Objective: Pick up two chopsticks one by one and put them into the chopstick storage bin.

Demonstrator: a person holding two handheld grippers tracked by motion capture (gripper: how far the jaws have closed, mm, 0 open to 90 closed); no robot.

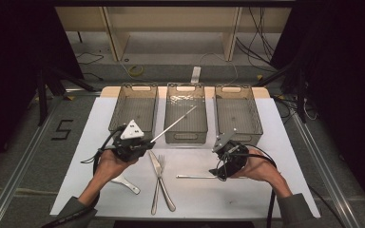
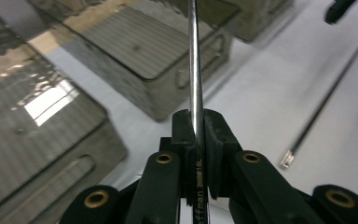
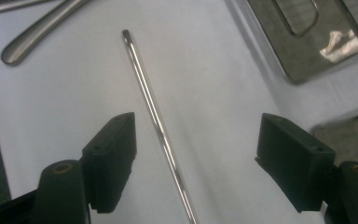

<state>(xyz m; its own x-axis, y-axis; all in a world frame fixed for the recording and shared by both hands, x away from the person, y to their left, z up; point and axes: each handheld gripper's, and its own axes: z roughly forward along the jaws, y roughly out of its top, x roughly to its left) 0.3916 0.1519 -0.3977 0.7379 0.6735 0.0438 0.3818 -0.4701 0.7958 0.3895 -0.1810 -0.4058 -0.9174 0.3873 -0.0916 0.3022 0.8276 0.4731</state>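
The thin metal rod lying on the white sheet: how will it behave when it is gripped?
The rod looks stiff and straight, so probably no bending. Its round, polished surface may roll or slip between the open right claw.

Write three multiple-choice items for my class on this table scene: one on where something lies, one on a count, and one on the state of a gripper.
1. Where does the rod that is not held lie?
A. in the middle bin
B. on the white sheet by the right gripper
C. across the fork

2. How many grey bins stand in the row at the back of the table?
A. two
B. three
C. four

3. How does the left gripper stand?
A. shut on a metal rod
B. wide open
C. shut on a spoon

Answers: 1 B, it lies flat on the white sheet between the open jaws of the right gripper. 2 B, three bins stand side by side. 3 A, its pads clamp the held rod.
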